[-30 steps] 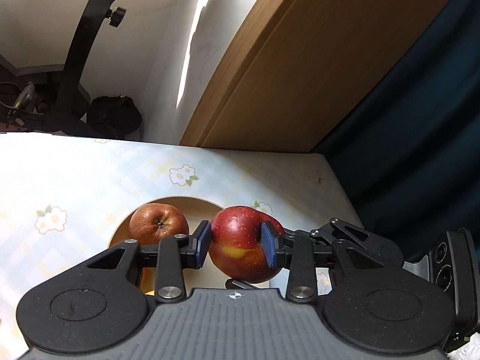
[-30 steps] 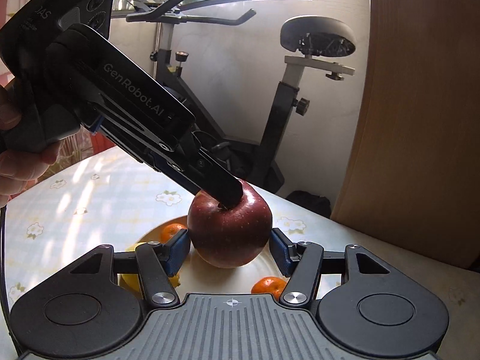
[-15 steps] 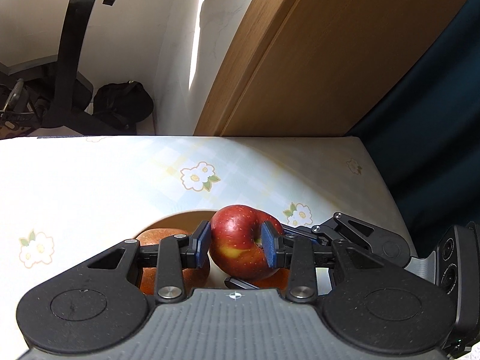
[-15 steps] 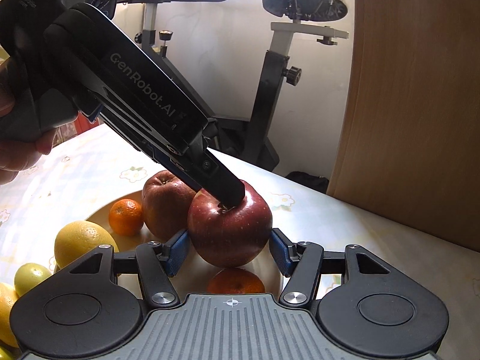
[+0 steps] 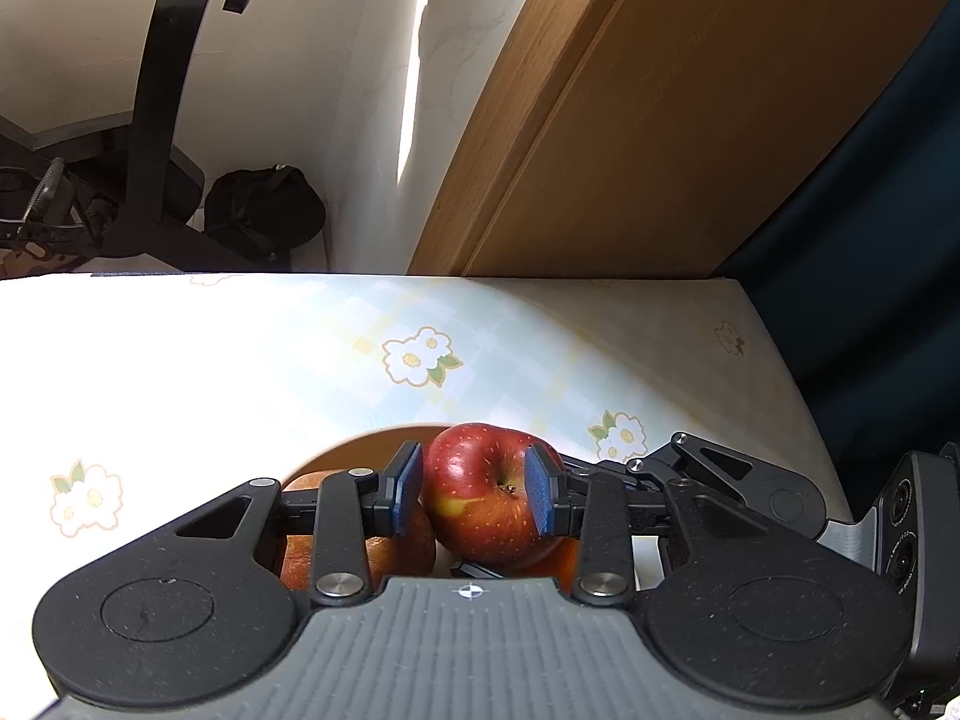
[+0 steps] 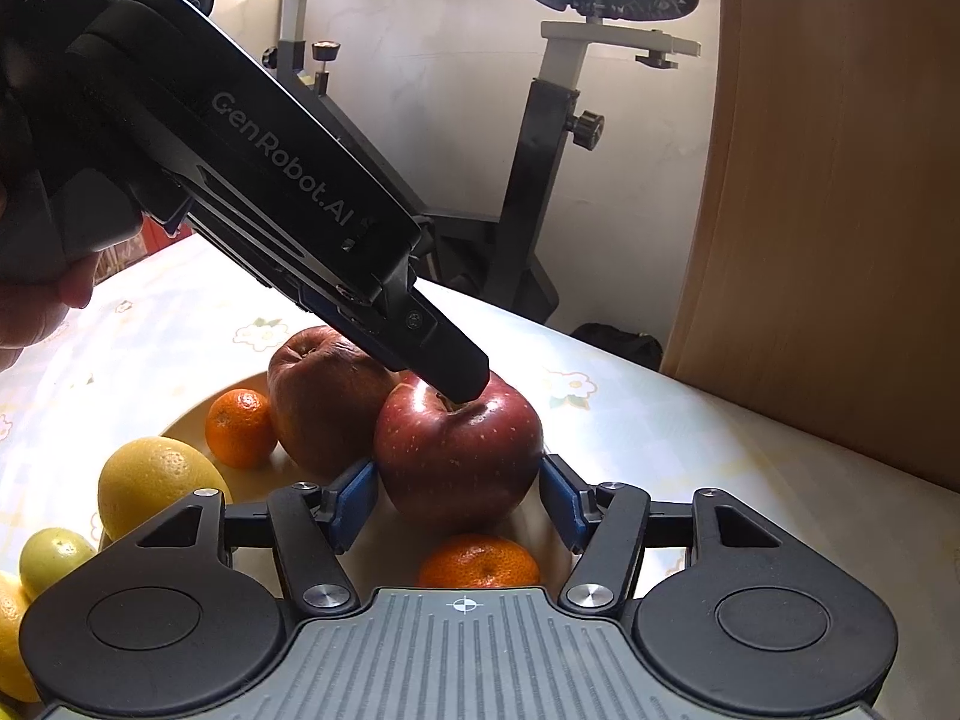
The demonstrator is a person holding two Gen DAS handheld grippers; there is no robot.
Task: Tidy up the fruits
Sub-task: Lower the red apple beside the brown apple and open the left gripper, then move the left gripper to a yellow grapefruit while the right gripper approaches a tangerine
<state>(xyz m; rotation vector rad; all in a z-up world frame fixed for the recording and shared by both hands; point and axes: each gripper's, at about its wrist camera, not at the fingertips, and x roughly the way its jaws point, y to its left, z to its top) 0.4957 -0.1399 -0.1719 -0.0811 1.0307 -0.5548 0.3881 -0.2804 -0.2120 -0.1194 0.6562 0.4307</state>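
Your left tool is clamped on the apple, which sits low over the plate, against the second apple on its left. Your right tool straddles it, pads clear, having just been opening. The apple lies dead ahead of both; release straight down.

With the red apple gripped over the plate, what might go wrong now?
1. The left gripper pinches the red apple only near its top; it may slip out.
2. Released, it may roll against the second apple or the mandarin on the plate.
3. The right gripper stands close and may bump it.
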